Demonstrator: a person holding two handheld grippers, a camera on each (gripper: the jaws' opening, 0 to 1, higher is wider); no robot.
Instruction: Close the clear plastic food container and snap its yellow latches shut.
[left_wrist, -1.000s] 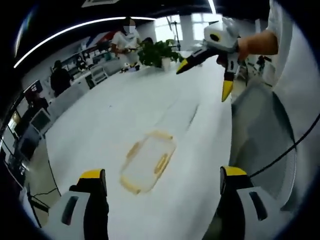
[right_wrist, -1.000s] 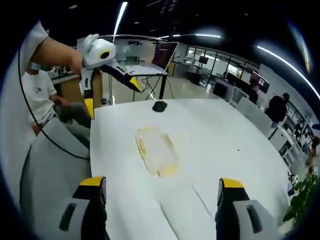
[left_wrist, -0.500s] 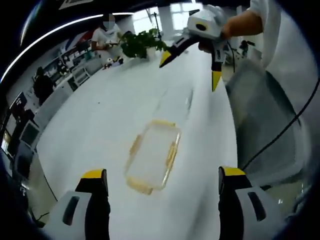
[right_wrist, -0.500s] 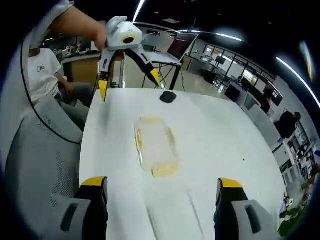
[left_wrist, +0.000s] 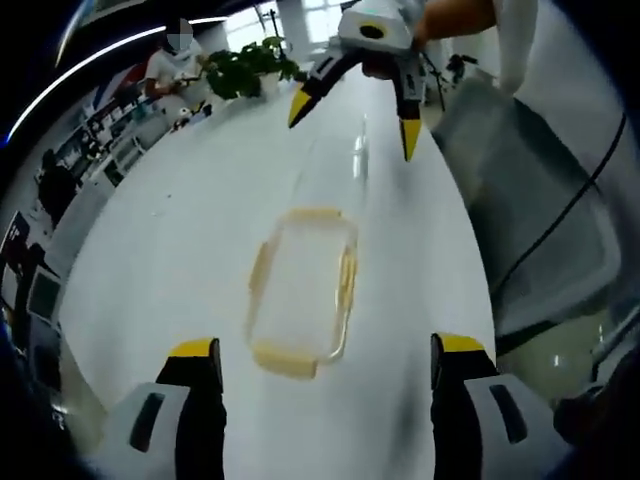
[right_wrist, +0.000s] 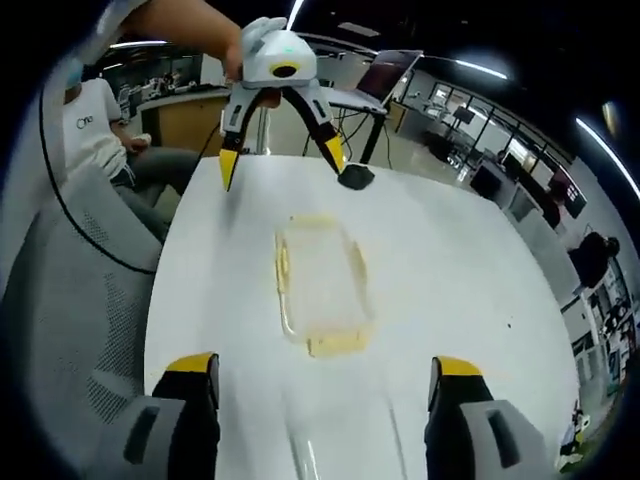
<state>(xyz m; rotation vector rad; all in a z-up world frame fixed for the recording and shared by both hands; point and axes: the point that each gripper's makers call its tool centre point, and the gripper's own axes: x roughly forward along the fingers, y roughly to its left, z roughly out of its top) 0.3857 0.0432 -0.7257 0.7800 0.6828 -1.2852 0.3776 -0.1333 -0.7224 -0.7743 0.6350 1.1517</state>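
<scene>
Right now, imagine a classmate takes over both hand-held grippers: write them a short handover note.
Left hand-held gripper: open, empty, held above the far end of the container.
Right hand-held gripper: open, empty, likewise in the air beyond the container's other end.
Clear container lies flat on the white table, between the two grippers, touched by neither. Yellow latches show along its edges; whether the lid is seated or any latch snapped I cannot tell.
Done: nothing confirmed.
Left: check the lid, press it down, snap every latch.
</scene>
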